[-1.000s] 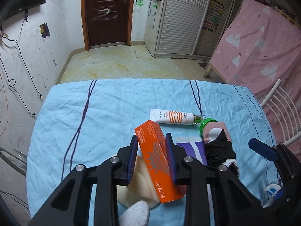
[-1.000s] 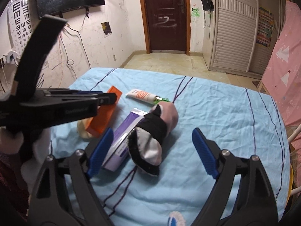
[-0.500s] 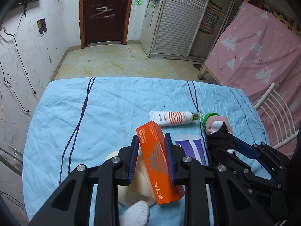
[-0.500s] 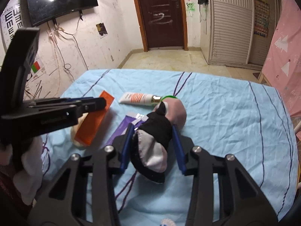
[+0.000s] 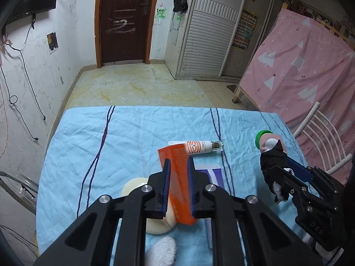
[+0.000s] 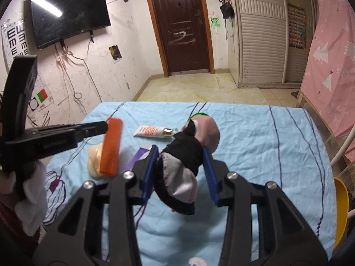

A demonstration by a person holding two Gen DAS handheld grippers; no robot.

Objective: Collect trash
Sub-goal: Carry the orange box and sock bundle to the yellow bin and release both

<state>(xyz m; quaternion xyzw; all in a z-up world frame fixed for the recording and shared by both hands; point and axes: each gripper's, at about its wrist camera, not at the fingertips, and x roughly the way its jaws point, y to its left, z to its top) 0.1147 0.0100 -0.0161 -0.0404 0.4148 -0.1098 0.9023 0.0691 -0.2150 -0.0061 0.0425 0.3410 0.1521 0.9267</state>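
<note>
My left gripper (image 5: 178,170) is shut on an orange box (image 5: 177,177) and holds it above the blue tablecloth; the box also shows in the right wrist view (image 6: 112,146). My right gripper (image 6: 180,159) is shut on a black, white and pink sock bundle (image 6: 186,155) with a green cap behind it, lifted off the table; the bundle also shows in the left wrist view (image 5: 271,155). A white and orange tube (image 5: 199,147) lies mid-table. A purple box (image 5: 210,173) and a cream soft object (image 5: 135,185) lie under my grippers.
The table (image 5: 133,133) has a light blue cloth with dark stripes. A white chair (image 5: 321,137) and a pink sheet (image 5: 310,66) stand to the right. A yellow object (image 6: 340,210) sits past the table's right edge. Floor and door lie beyond.
My right gripper closed on the sock bundle and lifted it. My left gripper raised the orange box off the table.
</note>
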